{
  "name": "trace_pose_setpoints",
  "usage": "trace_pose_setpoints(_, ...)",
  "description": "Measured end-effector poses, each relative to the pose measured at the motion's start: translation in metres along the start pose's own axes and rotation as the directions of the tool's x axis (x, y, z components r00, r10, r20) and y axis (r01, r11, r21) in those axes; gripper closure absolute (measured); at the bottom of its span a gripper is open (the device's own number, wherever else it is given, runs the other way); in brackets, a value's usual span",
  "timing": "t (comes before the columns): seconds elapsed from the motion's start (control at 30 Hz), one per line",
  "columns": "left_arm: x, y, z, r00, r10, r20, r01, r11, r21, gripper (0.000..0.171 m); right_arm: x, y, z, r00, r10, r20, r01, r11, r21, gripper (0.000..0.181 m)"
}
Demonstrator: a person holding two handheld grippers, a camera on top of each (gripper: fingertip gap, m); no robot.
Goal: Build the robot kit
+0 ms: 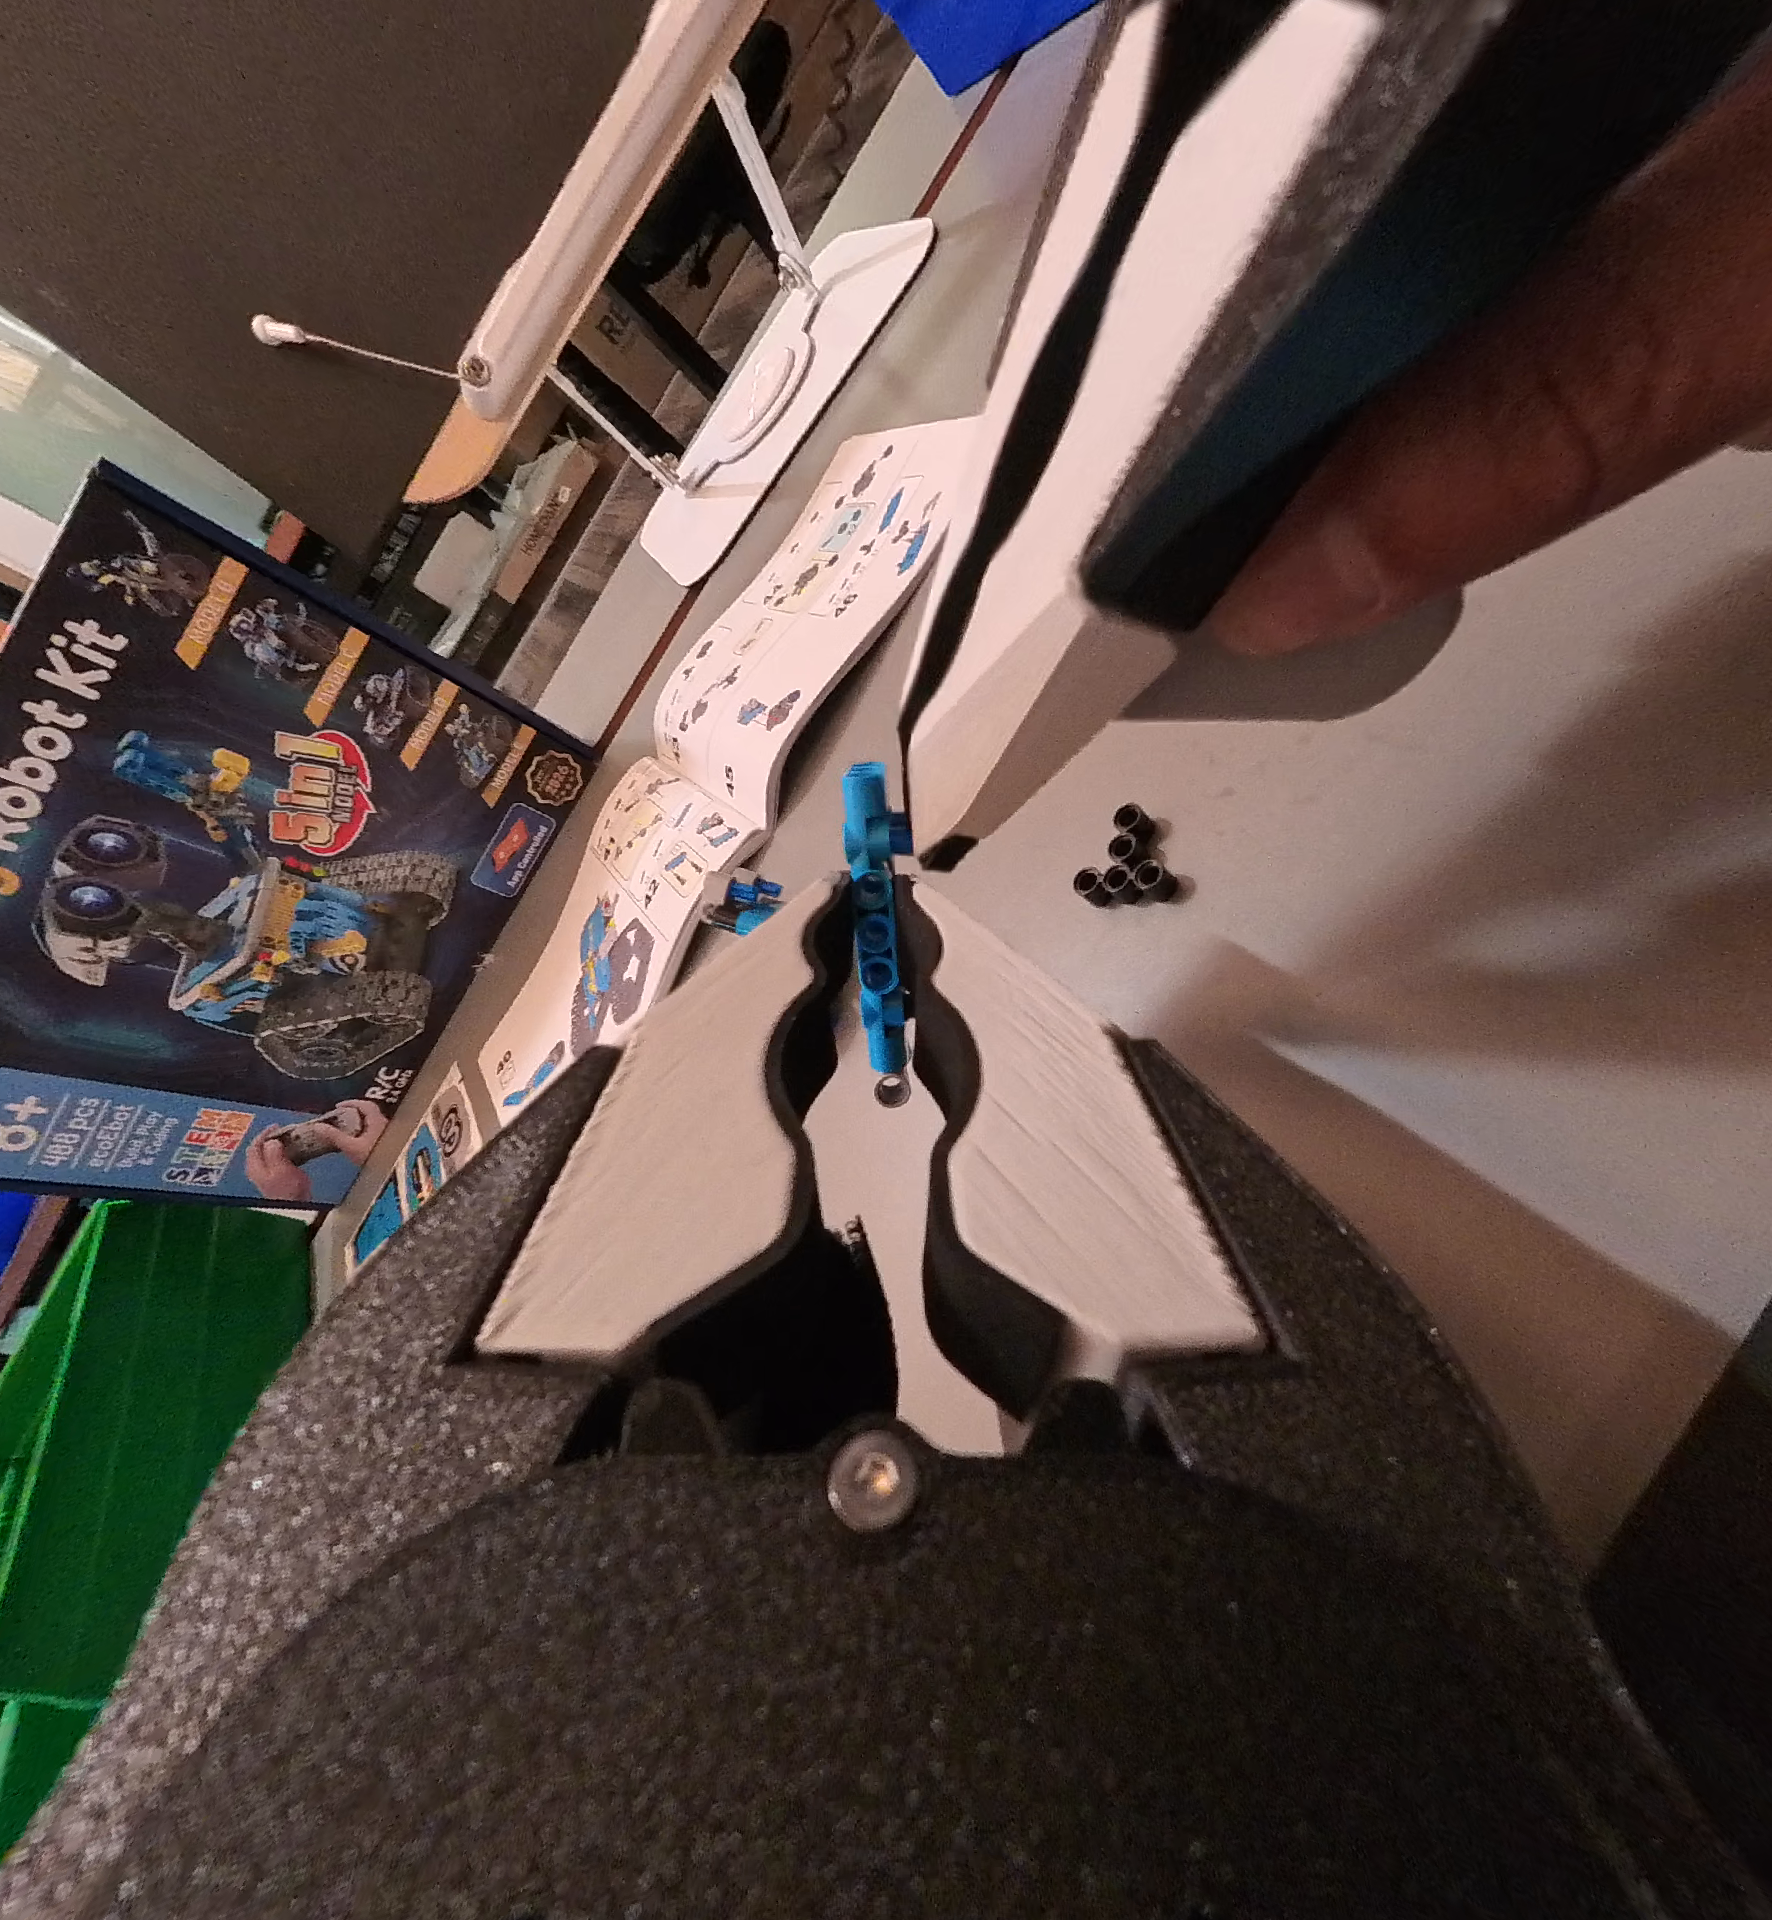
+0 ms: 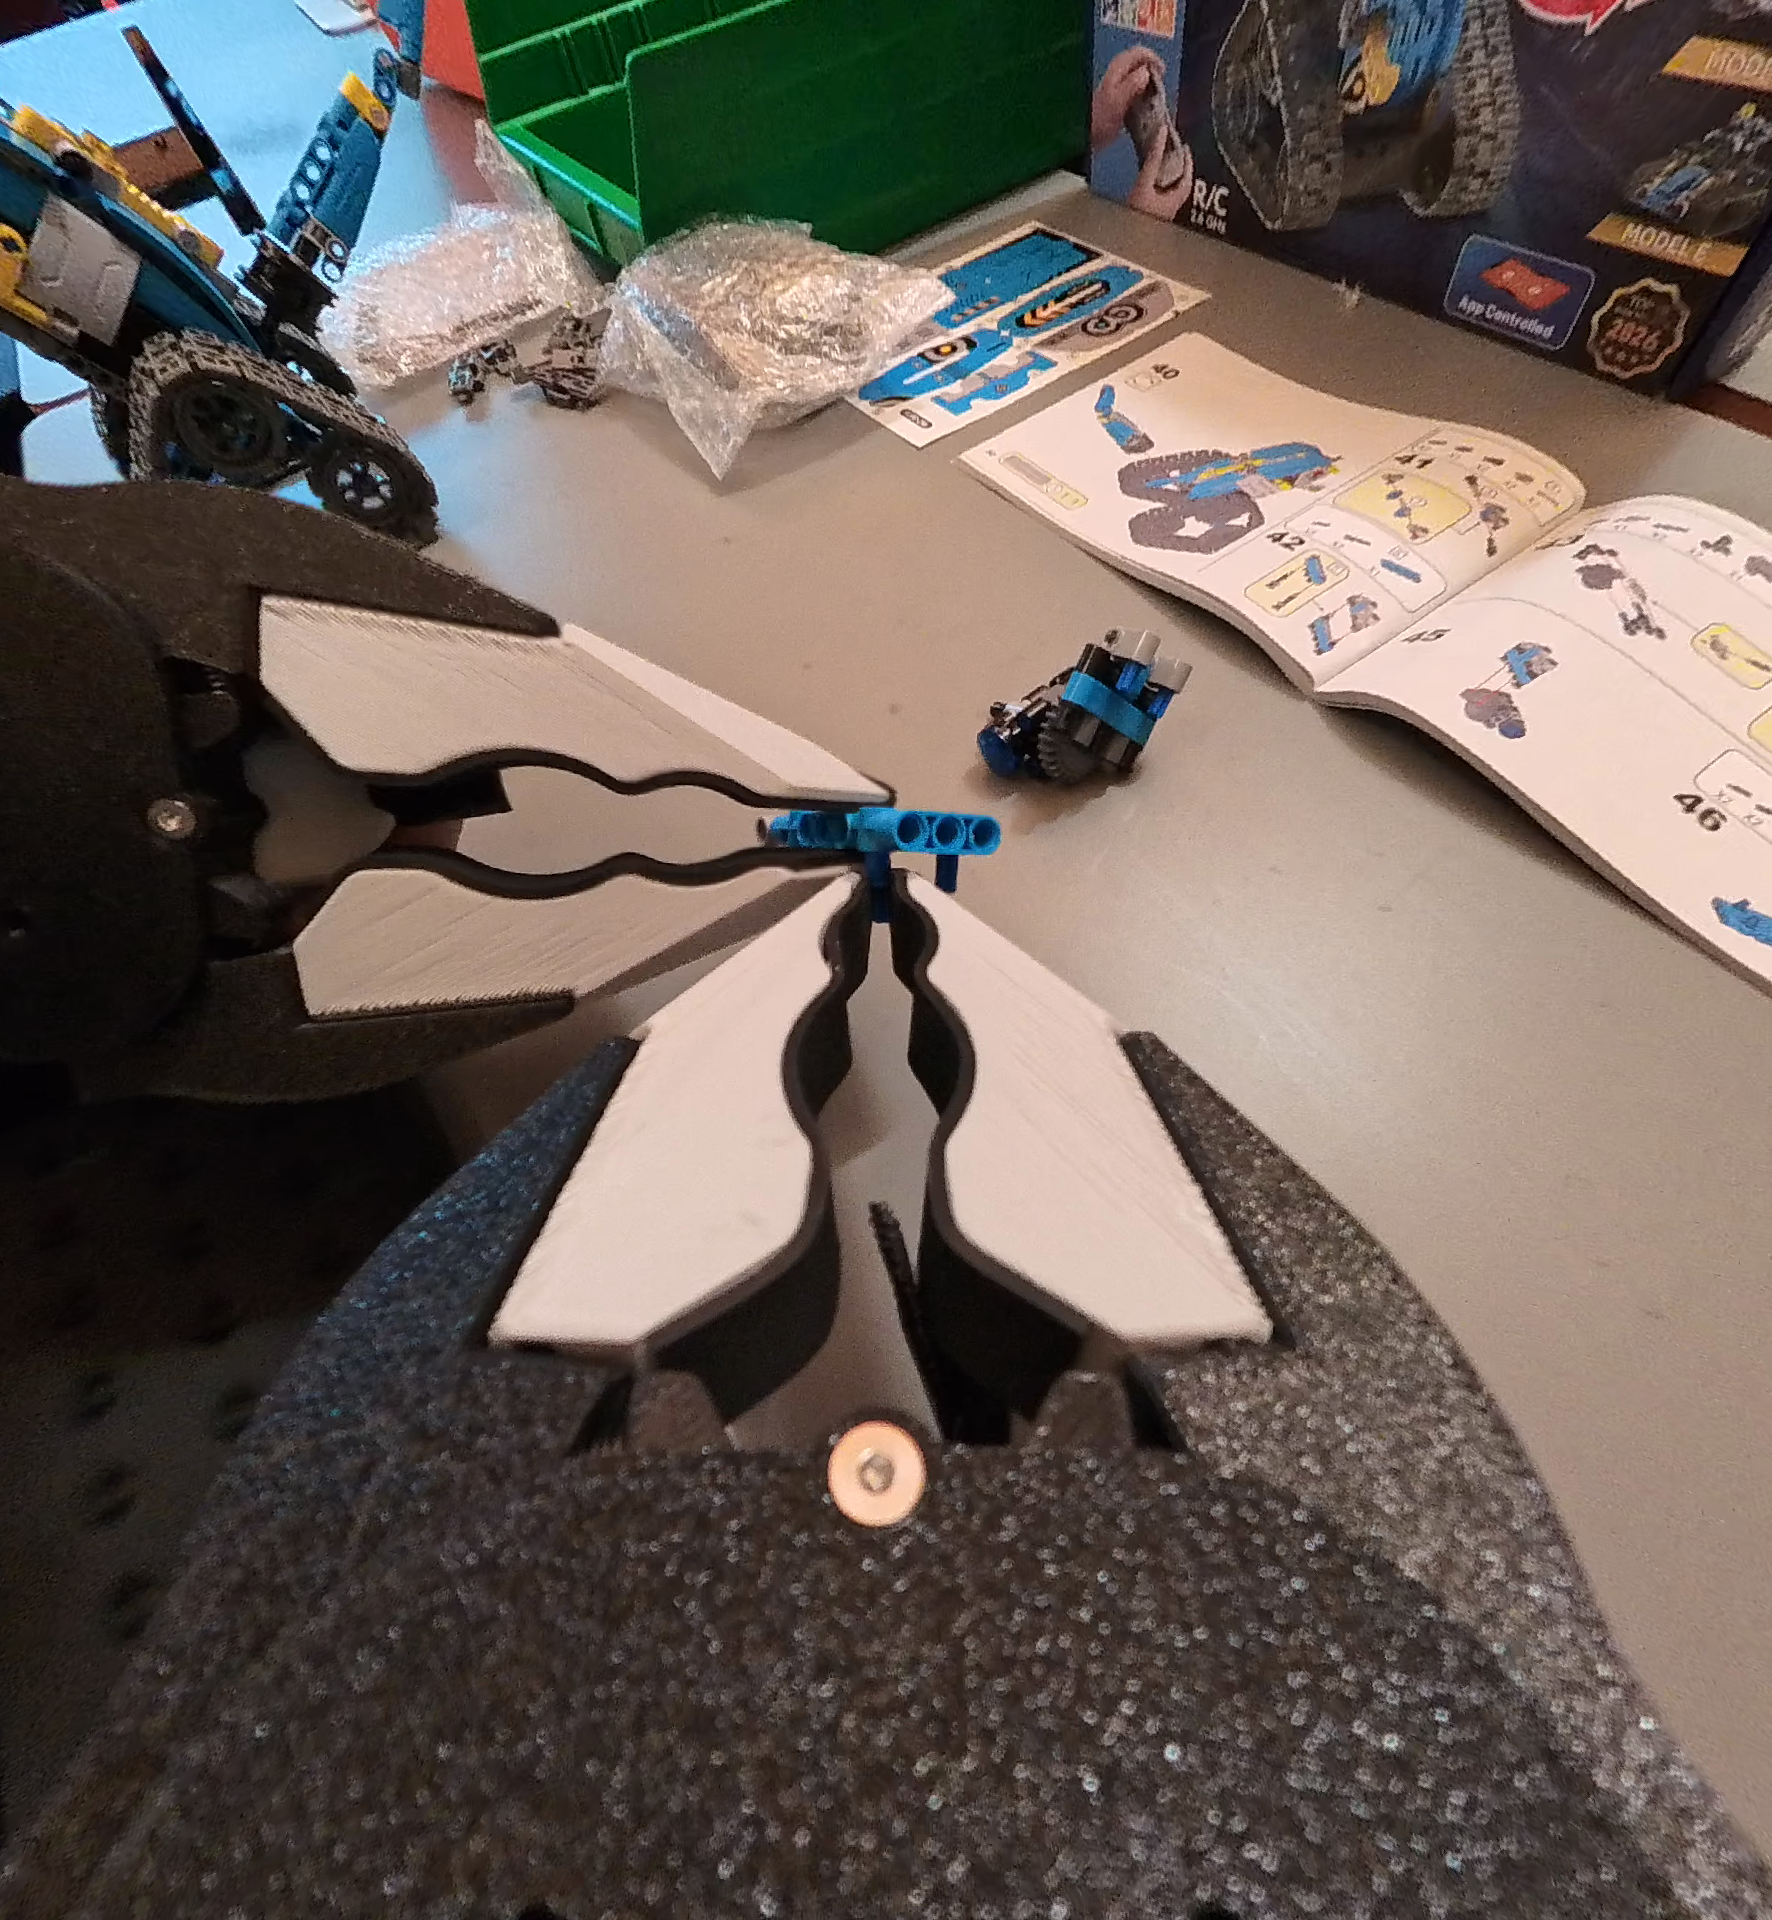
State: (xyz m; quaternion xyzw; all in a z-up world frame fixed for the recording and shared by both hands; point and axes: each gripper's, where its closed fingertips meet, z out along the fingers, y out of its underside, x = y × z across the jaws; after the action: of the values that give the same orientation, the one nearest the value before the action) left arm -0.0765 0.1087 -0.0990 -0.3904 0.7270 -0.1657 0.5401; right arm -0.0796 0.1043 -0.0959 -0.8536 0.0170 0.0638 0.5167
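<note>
Beam (image 2: 882, 831), blue with a row of holes, held off the table (image 2: 1277, 1195) between both grippers. Left gripper (image 1: 874, 883) closed on one end of beam, tips pinching it; in right wrist view it comes in from the left (image 2: 866, 831) with beam sticking out level past its tips. Right gripper (image 2: 877, 883) nearly closed on a small blue pin (image 2: 880, 899) hanging under the beam, looks gripped but contact point is tiny and partly hidden. In left wrist view right gripper (image 1: 939, 847) reaches in from upper right, tip just beside beam (image 1: 874, 914), a hand (image 1: 1547, 416) around its body.

Cluster of small black bushes (image 1: 1128, 868) on table right of the grippers. One grey bush (image 1: 893, 1091) lies on table, seen between left fingers. Open manual (image 2: 1484, 644) lies right of centre, sticker sheet (image 2: 1027, 322) above it. Small black-blue gear assembly (image 2: 1084, 717) on table between beam and manual, apart from both. Kit box (image 2: 1484, 156) stands at the back right, green bin (image 2: 757, 114) back centre. Two crumpled plastic bags (image 2: 747, 301) in front of bin, some dark parts beside them. Tracked model (image 2: 186, 343), partly built, far left. White lamp (image 1: 788, 353) with flat base stands beyond manual in left wrist view
</note>
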Motion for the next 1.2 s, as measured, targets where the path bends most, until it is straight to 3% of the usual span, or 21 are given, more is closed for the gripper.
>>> trace_pose_setpoints(0.73,0.000,0.003,0.003,0.996,0.086,0.039,-0.085,0.996,-0.024,0.166,-0.001,0.003,0.003,0.998,0.049,0.046,-0.049,0.999,-0.001,0.180)
trace_pose_setpoints(1.2,0.003,0.012,0.006,0.999,-0.016,-0.048,0.015,0.999,-0.031,0.165,0.000,0.008,0.005,0.982,0.140,0.130,-0.138,0.990,-0.022,0.179)
